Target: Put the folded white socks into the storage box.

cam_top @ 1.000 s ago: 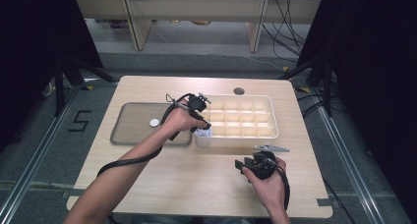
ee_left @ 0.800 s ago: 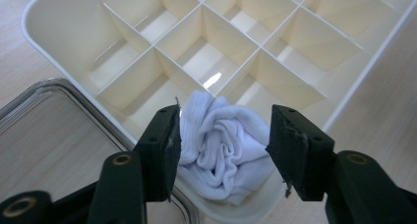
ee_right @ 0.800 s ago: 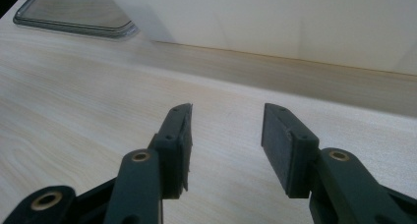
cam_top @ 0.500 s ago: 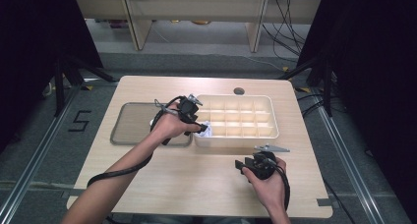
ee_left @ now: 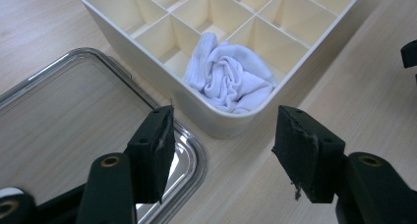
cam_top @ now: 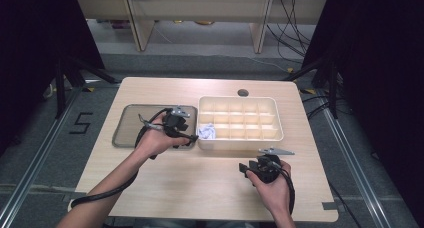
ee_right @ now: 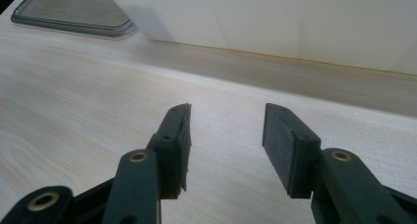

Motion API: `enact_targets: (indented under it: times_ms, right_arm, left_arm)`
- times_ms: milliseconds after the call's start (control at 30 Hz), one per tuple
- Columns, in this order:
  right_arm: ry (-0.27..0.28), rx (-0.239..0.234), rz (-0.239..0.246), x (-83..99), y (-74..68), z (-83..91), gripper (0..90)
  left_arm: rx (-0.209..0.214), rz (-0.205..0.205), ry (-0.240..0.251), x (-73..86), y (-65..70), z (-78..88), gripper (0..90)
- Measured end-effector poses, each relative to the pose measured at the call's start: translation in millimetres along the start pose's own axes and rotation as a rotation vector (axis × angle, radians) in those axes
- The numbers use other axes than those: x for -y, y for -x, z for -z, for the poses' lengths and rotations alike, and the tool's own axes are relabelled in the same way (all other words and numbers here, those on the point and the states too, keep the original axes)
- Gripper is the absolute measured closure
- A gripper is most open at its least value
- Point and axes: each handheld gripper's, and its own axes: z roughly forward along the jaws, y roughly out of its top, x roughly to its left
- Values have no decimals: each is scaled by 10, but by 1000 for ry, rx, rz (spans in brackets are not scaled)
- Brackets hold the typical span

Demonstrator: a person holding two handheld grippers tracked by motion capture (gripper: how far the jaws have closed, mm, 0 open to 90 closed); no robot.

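A cream organizer box (cam_top: 240, 104) with several compartments sits on the wooden table. A crumpled white cloth (cam_top: 206, 133) lies in its near-left corner compartment and also appears as white cloth (ee_left: 228, 79) in the left gripper view. My left gripper (cam_top: 186, 133) hovers just left of that corner, over the right edge of the tray (cam_top: 127, 133). In its own view the left gripper (ee_left: 223, 126) is open and empty. My right gripper (cam_top: 264, 163) rests low at the table's front right. The right gripper (ee_right: 226, 116) is open and faces the box wall (ee_right: 275, 22).
The shallow grey tray (ee_left: 59, 116) lies left of the box, touching or nearly touching it. A round cable hole (cam_top: 243, 92) sits at the table's far edge. Bare wood (ee_right: 98, 101) spreads between the right gripper and the box. Cables trail from both hands.
My left gripper has drawn back leftward from the box's corner toward the tray, and the white cloth stays in the compartment. The right gripper has not moved.
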Motion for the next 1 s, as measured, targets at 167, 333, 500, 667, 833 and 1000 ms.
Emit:
enact_targets:
  times_ms: [167,333,500,667,833,1000]
  right_arm:
    - [6,-9,2,-1,5,3,541]
    - [-4,4,6,2,-2,-2,540]
    - [-4,5,4,2,0,-5,540]
    - [-3,7,3,6,3,-10,540]
    - [-8,14,-6,13,-9,-28,539]
    - [-12,19,-8,12,-10,-19,539]
  left_arm:
    - [-16,10,32,158,22,55,397]
    - [-18,15,61,299,57,101,400]
    - [-32,23,91,402,64,129,400]
    - [-40,46,124,530,53,141,400]
    - [-47,75,140,660,23,133,401]
    - [-47,72,157,724,25,158,401]
